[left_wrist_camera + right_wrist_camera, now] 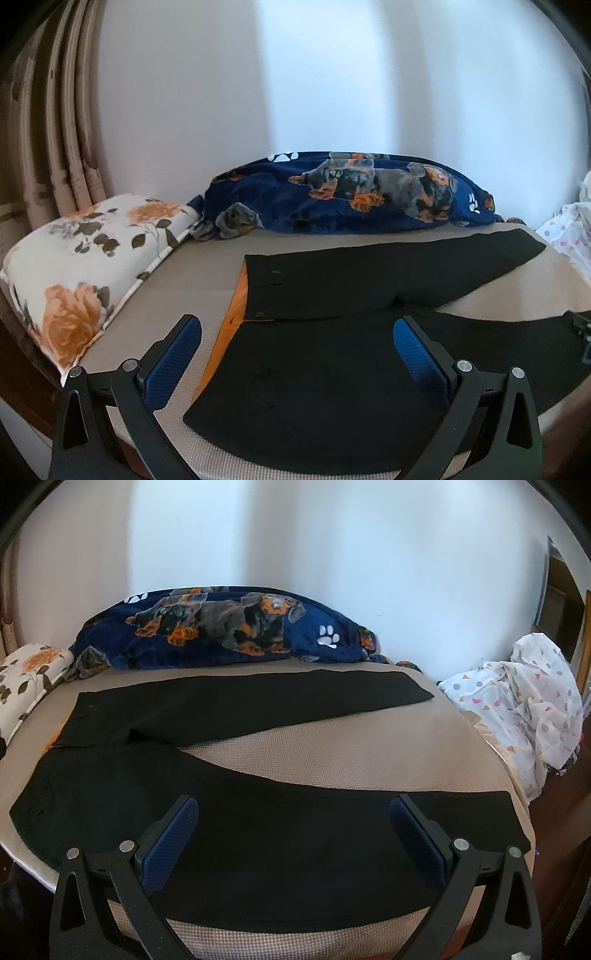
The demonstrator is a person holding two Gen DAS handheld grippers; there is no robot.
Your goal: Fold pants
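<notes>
Pants [258,834] lie flat on the bed [332,746], legs spread apart. I see my left gripper [297,332] and right gripper [293,812] both wide open, empty, above the fabric.

The bed [332,749], covered in beige weave, carries black pants [229,823] spread flat, legs toward three o'clock; a dog-print blanket [221,627] at twelve, a floral pillow [74,266] at nine, a crumpled spotted sheet [524,705] at three

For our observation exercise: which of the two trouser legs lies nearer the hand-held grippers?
The near leg, lying along the bed's front edge under both open grippers. The far leg lies beside the dog-print blanket.
</notes>
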